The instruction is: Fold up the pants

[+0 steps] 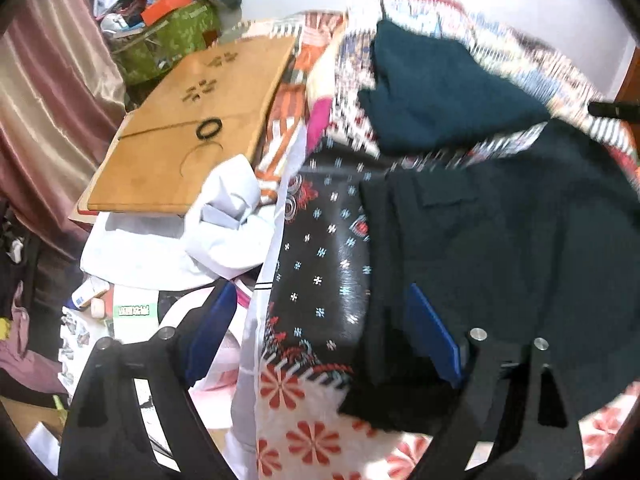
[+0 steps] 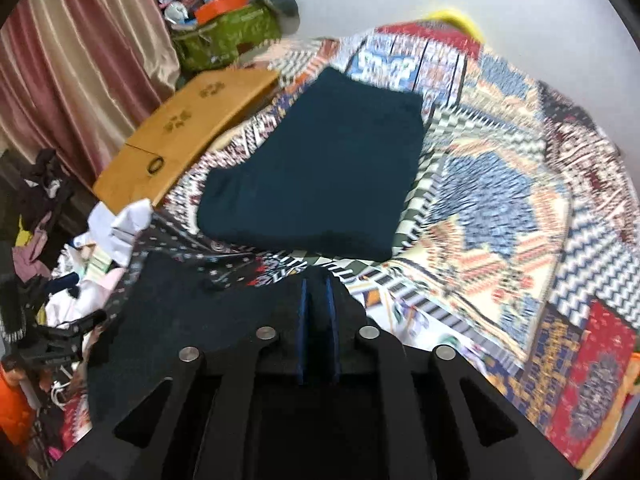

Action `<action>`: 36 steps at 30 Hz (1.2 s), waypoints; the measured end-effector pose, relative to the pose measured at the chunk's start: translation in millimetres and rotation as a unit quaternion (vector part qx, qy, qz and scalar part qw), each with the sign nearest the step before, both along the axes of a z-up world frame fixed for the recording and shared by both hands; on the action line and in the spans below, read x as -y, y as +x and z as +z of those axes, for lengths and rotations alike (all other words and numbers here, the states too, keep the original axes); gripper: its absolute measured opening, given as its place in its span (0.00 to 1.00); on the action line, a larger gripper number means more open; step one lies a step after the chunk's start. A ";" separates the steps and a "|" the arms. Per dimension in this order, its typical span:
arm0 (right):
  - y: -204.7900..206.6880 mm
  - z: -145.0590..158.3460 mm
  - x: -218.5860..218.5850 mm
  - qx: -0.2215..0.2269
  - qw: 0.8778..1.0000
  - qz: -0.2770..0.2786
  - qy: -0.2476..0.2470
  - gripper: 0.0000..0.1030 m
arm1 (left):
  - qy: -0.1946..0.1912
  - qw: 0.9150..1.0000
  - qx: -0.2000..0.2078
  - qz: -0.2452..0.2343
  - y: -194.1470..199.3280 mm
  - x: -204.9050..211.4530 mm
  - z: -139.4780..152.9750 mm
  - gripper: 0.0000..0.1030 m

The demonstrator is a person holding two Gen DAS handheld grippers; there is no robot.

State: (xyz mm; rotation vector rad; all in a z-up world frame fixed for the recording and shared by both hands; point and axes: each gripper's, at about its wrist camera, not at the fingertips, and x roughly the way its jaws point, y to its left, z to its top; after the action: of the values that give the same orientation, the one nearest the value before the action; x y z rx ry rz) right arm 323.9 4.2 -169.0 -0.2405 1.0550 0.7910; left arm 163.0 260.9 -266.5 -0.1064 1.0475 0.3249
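**Right hand-held gripper pinches dark pants on the bed**

Right hand-held gripper (image 2: 318, 300) has its blue pads (image 2: 303, 320) drawn nearly together, and a fold of the dark pants (image 2: 192, 312) stands pinched between them. These pants lie near, at the edge of the patterned bedspread (image 2: 500, 208), spreading leftward from the grip.

Left hand-held gripper (image 1: 320, 320) is spread wide and grasps nothing; its blue fingers (image 1: 210, 328) stand well apart, one over the bed's left edge, the other above the dark pants (image 1: 520, 240), though I cannot tell whether that one touches the cloth.

Farther back on the bedspread (image 1: 312, 400) rests a folded teal garment (image 2: 320, 176), apart from the dark pants. To the left, a wooden board (image 1: 192, 128) lies tilted beside the bed, with a black ring (image 1: 209, 127) on it. White cloth (image 1: 224, 232) is bunched just below the board. A pink curtain (image 2: 80, 56) hangs at the far left, with a green bag (image 2: 224, 36) beside it.
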 end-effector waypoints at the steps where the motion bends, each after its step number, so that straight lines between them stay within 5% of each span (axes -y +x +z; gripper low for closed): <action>1: -6.9 12.2 7.7 0.010 1.000 0.003 0.005 0.14 | -0.007 1.000 0.010 0.002 -4.6 1.3 7.9 0.85; 4: -27.6 39.3 31.8 0.046 0.999 0.004 0.011 0.36 | -0.051 0.998 0.031 -0.004 -17.8 11.7 24.5 0.86; 9: -68.1 58.7 76.9 0.095 0.995 0.005 0.008 0.46 | -0.064 0.998 0.002 -0.018 -26.6 43.7 12.3 0.86; 11: -82.7 52.7 91.8 0.100 0.995 0.005 0.003 0.49 | -0.073 0.997 -0.024 -0.022 -26.7 53.0 -3.7 0.85; 14: -102.5 33.0 108.5 0.093 0.995 0.005 -0.018 0.49 | -0.036 0.997 -0.060 -0.040 -26.9 67.9 -31.8 0.86; 20: -127.6 -25.3 146.7 0.023 0.998 -0.011 -0.056 0.49 | -0.031 0.998 -0.049 -0.028 -42.6 70.4 -44.7 0.87; 22: -134.9 -30.0 164.0 0.023 0.999 -0.038 -0.021 0.57 | -0.017 0.998 -0.050 -0.032 -44.0 74.2 -43.8 0.87; 28: -131.7 -21.8 186.0 0.008 0.996 -0.088 -0.014 0.58 | 0.017 0.997 -0.049 -0.052 -36.7 78.5 -8.4 0.81; 32: -143.7 -5.1 182.8 0.034 0.997 -0.076 -0.001 0.58 | 0.008 0.994 0.022 -0.105 -40.0 107.1 44.0 0.81; 36: -163.2 5.7 161.1 0.052 0.998 -0.036 0.026 0.58 | -0.001 0.987 0.042 -0.153 -44.7 143.6 55.9 0.81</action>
State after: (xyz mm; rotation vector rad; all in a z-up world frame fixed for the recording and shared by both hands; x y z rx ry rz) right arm 160.7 -156.9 -163.3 -0.1958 0.9398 0.7322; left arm 118.3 117.2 -210.6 0.0396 0.9649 0.0412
